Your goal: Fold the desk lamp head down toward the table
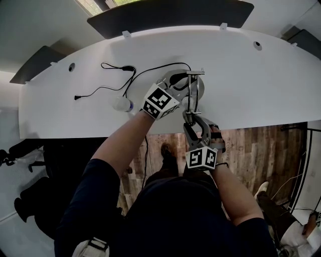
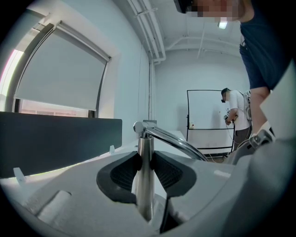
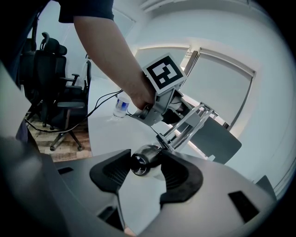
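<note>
A chrome desk lamp (image 1: 194, 90) stands near the front edge of the white desk (image 1: 261, 85). My left gripper (image 1: 183, 87) is shut on its upright post (image 2: 144, 180), with both dark pads against the metal. From the top of the post a curved chrome arm (image 2: 178, 142) runs off to the right. My right gripper (image 1: 193, 122) reaches in from the desk's front edge, and the rounded lamp head (image 3: 142, 162) sits between its pads, touching both. The lamp's twin rods (image 3: 189, 124) lead from the head up to the left gripper's marker cube (image 3: 163, 73).
A small water bottle (image 1: 123, 104) lies left of the lamp, beside a black cable (image 1: 108, 68) that loops across the desk. A dark partition panel (image 1: 170, 15) lines the far edge. Office chairs (image 3: 60, 92) stand off the desk's side. A person stands by a whiteboard (image 2: 208, 118) far behind.
</note>
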